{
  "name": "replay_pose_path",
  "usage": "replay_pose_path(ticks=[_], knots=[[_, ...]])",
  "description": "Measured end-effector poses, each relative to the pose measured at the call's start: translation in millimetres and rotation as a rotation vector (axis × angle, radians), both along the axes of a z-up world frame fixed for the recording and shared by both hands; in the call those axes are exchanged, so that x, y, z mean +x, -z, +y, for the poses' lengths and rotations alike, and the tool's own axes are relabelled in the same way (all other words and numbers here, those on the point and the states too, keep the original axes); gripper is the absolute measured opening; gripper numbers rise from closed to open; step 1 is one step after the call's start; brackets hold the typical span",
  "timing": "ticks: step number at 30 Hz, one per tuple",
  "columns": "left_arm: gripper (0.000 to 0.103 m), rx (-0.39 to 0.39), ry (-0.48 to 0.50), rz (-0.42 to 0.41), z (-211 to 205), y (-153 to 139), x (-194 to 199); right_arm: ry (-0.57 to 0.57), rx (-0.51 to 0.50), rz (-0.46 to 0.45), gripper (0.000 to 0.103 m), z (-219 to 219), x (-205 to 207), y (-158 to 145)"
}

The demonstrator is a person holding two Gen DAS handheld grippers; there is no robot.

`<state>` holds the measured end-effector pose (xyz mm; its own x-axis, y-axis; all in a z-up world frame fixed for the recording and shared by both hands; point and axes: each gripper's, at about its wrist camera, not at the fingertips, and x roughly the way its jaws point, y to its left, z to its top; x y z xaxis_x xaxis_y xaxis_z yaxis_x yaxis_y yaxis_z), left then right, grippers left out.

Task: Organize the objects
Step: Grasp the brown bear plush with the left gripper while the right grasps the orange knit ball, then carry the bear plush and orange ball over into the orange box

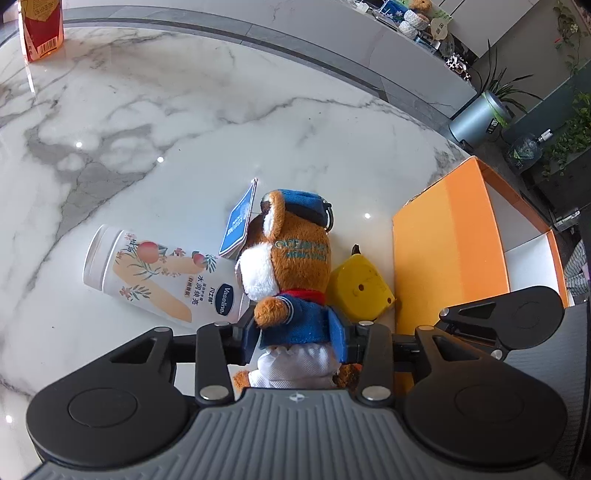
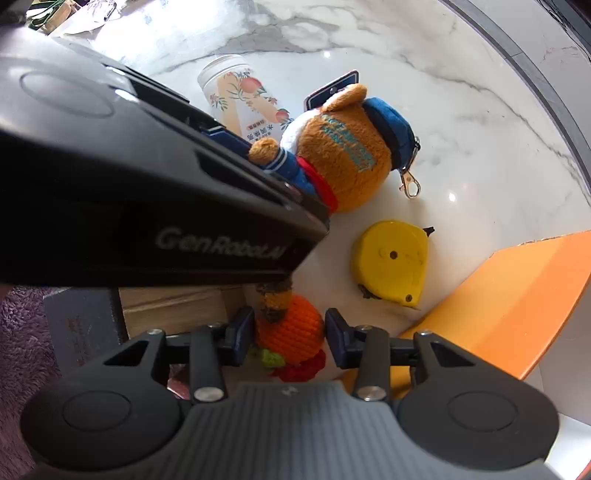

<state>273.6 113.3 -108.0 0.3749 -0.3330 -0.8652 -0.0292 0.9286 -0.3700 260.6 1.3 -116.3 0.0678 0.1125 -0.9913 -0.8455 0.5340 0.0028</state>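
My left gripper (image 1: 301,341) is shut on a brown plush bear (image 1: 291,266) in a blue sailor coat and cap, gripping its body. The bear also shows in the right wrist view (image 2: 343,155), with a blue tag and a metal clasp (image 2: 410,186). A white Vaseline tube (image 1: 159,275) lies on the marble table left of the bear. A yellow tape measure (image 1: 360,288) lies to its right, beside the orange box (image 1: 447,254). My right gripper (image 2: 290,338) has its jaws around an orange knitted fruit (image 2: 291,330), with small gaps at both pads.
The marble table (image 1: 184,129) ends at a grey edge. A red carton (image 1: 40,29) stands at the far left. The left gripper's body (image 2: 147,206) crosses the right wrist view. A wooden box (image 2: 173,306) sits left of the right gripper. Plants and a metal bin stand beyond the table.
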Motion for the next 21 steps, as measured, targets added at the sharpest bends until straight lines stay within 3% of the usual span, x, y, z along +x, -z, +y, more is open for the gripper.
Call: replay_pose_path(ticks=[5,11,21], knots=[[0.038,0.011,-0.019,-0.033,3.0,-6.5,-5.4,-0.019,-0.002,-0.035,0.042,-3.7,-8.9,-5.7],[0.037,0.034,-0.017,-0.093,9.1,-38.2,-24.1,0.0,0.048,-0.081,0.043,-13.8,-17.5,-33.8],[0.037,0.002,0.095,-0.171,-14.8,-106.7,-75.6,0.043,0.237,-0.203,0.043,-66.8,-55.4,-133.5]])
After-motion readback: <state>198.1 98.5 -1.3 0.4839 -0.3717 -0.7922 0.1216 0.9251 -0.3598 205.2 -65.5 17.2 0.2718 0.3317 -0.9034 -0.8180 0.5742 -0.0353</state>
